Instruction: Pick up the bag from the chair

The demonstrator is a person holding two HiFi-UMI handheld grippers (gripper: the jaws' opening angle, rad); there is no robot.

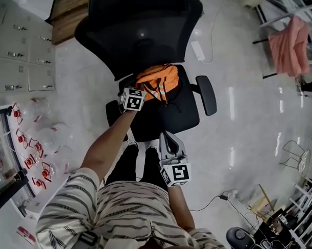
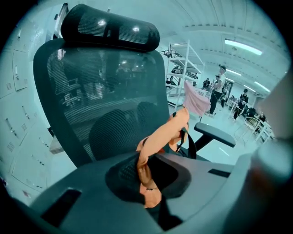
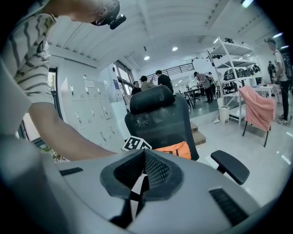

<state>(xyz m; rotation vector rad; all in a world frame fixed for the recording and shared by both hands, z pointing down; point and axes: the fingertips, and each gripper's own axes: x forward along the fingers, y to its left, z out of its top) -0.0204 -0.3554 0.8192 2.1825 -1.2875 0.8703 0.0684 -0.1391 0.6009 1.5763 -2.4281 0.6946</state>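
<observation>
An orange bag with black straps lies on the seat of a black office chair, against the mesh backrest. My left gripper is at the bag's near left corner and is shut on an orange strap of the bag; the strap runs up from the jaws to the bag. My right gripper hangs back at the seat's front edge, jaws shut on nothing. In the right gripper view the bag shows behind the left gripper's marker cube.
The chair's armrest sticks out on the right. White lockers stand to the left, a rack of red-and-white items below them. A pink cloth hangs on a frame far right. Cables lie on the floor.
</observation>
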